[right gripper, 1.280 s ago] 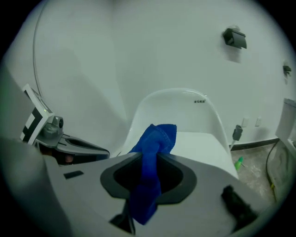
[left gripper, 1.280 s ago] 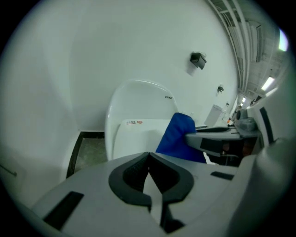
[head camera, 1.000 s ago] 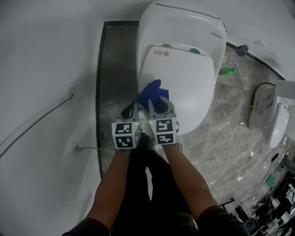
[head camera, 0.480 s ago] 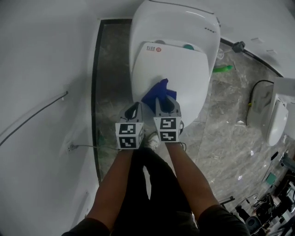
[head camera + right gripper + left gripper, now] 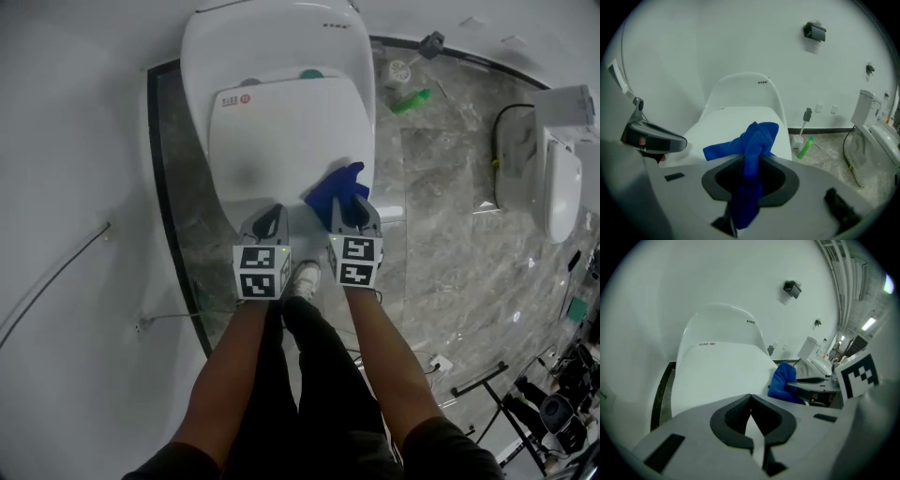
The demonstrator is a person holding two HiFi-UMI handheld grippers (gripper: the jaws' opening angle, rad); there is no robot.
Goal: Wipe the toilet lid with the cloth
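The white toilet lid [image 5: 281, 136] lies closed below me; it also fills the left gripper view [image 5: 717, 371] and shows in the right gripper view [image 5: 736, 122]. My right gripper [image 5: 349, 204] is shut on a bunched blue cloth [image 5: 337, 190], which rests at the lid's near right edge. The cloth [image 5: 750, 140] sticks out past the right gripper's [image 5: 750, 161] jaws. My left gripper [image 5: 264, 217] is shut and empty over the lid's front edge, beside the right one. From the left gripper [image 5: 750, 397] the cloth [image 5: 783, 380] appears to its right.
A green bottle [image 5: 411, 100] and a toilet brush holder [image 5: 397, 70] stand on the marble floor right of the toilet. A second white fixture [image 5: 548, 173] with a black cable [image 5: 502, 122] is at the far right. The person's legs and a shoe [image 5: 305, 278] are below the grippers.
Both grippers have swept from the lid's left side to its right front part, dragging the blue cloth across. The head view has shifted too.
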